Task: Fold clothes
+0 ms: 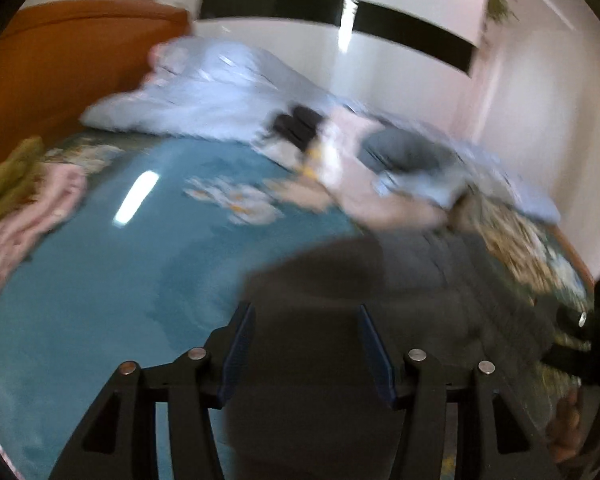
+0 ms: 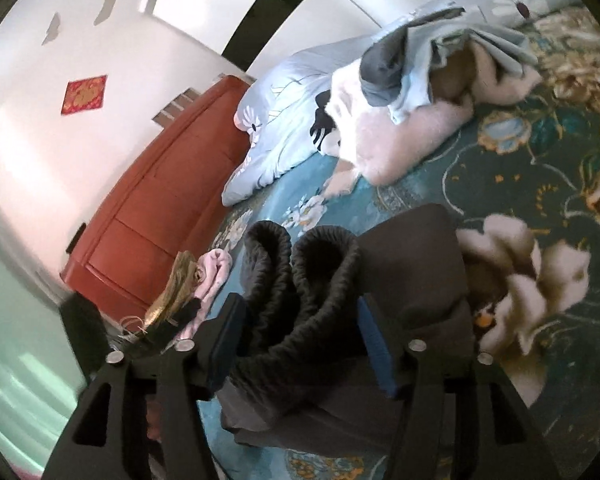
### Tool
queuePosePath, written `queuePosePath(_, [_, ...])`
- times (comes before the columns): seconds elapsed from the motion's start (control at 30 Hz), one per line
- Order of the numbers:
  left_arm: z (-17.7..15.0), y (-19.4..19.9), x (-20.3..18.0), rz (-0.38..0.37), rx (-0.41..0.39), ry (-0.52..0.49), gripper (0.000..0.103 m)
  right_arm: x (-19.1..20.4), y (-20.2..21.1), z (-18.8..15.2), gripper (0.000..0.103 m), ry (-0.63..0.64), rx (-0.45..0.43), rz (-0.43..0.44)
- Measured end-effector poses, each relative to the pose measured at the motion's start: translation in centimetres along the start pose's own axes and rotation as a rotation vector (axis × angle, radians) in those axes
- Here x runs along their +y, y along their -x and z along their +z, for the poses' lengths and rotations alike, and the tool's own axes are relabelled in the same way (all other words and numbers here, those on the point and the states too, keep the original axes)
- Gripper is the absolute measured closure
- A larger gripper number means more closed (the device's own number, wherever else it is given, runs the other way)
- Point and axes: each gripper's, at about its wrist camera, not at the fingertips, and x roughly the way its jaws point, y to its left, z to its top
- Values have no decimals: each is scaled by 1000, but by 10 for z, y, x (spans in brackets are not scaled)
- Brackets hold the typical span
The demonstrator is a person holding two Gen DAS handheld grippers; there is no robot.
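The folded dark trousers [image 2: 380,280] are lying on the bed [image 2: 520,168], their waistband sitting between the right tool [image 2: 300,312]'s parted fingers, untouched; the left tool [image 1: 306,320] is hovering open above them.

Both cameras sit just behind their own fingers and look forward and down along them onto the bed [image 1: 100,280].

The left wrist view is tilted and blurred. It looks across the teal sheet toward the headboard [image 1: 60,72] at upper left and the wardrobe [image 1: 340,40] behind, with the dark garment [image 1: 340,300] close beneath the fingers [image 1: 244,344].

The right wrist view is sharper, rolled to one side, and hangs very near the garment [image 2: 400,264], whose ribbed cuffs fill the space between its fingers [image 2: 374,344].

The views share the garment, the headboard [image 2: 172,200], the duvet [image 1: 204,92] [image 2: 284,120], the clothes heap [image 1: 380,168] [image 2: 400,112], and the pink and olive pile [image 1: 28,200] [image 2: 204,280].
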Motion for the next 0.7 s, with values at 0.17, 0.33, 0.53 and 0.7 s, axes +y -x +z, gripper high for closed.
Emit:
queuePosePath(0.17, [-21,-21,-54,1,66,-199,46,-6,15,-8,22,-14,13,15])
queuePosePath(0.33, [-23,-12,-38,-82,84,-124,46,5,5,-15,16,13,21,0])
queuePosePath(0.53, [-21,16,13,-73,41,35,46,-5,-9,-18,16,-7,38,-83])
queuePosePath(0.7, [-23,25,60,-16,23,178,46,-5,-17,-24,16,-41,46,-41])
